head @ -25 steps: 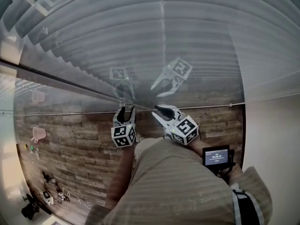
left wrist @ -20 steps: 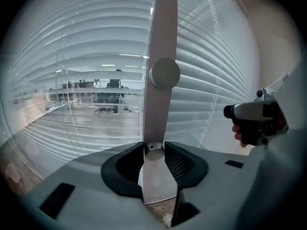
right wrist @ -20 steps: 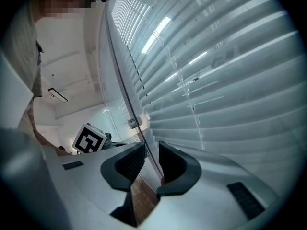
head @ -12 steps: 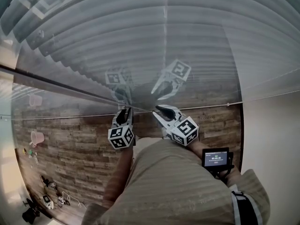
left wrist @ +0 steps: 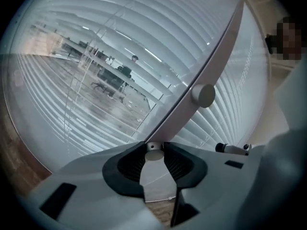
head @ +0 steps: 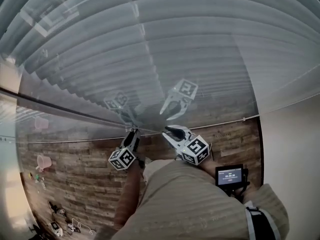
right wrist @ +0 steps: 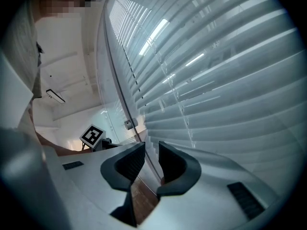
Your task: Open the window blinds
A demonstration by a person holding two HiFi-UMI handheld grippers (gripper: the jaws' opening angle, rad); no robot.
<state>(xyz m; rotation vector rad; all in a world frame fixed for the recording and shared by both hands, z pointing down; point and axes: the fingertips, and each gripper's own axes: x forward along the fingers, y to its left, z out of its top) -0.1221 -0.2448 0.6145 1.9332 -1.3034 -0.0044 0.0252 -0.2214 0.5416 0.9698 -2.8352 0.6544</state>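
**Left:** the left claw, its jaws just closed, grasps the small knob at the foot of a grey bar, presumably the slat control.

**Centre:** the window blinds hang behind glass just ahead of both claws, apparently not yet opened.

**Right:** the right claw is released and straddles a thin dark strip without pinching it, seemingly on standby.

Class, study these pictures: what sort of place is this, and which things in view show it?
Probably an office-like room, right at a glazed window. Slatted blinds hang behind the glass, the floor is wood-look planks, and desks with a chair show in the pane, whether reflected or beyond it.
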